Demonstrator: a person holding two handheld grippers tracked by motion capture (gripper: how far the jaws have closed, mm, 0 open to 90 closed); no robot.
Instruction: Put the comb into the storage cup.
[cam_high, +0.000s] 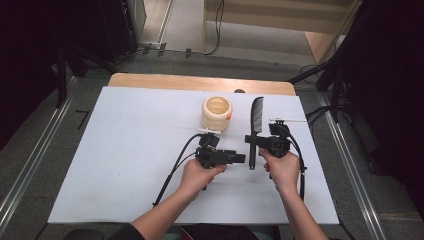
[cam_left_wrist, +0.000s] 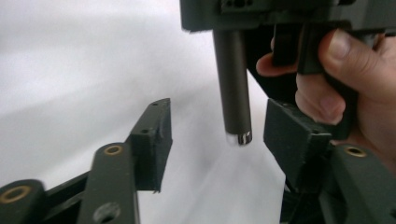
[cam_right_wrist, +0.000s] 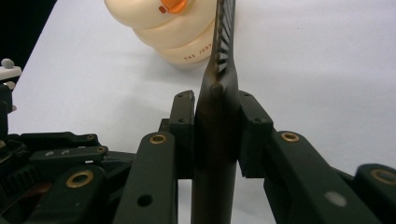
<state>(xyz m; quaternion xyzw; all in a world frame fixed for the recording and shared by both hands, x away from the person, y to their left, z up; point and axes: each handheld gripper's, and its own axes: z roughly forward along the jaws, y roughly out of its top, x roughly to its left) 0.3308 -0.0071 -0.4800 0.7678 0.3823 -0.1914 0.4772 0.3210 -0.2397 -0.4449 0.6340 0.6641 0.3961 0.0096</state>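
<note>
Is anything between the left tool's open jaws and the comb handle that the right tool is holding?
Nothing visible. In the left gripper view the comb's handle hangs in the gap of the left tool, both pads off it, only white table behind. The right tool clamps the comb higher up; the cream cup stands apart.

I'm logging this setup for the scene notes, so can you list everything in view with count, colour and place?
comb: one, black, right of centre, handle clamped in right gripper
cup: one, cream with orange mark, left of the comb
white board: one, covers the table
table: one, wooden, far edge showing
left gripper: one, black, jaws open beside the comb's handle end
right gripper: one, black, shut on comb
hands: two, at near edge
</note>
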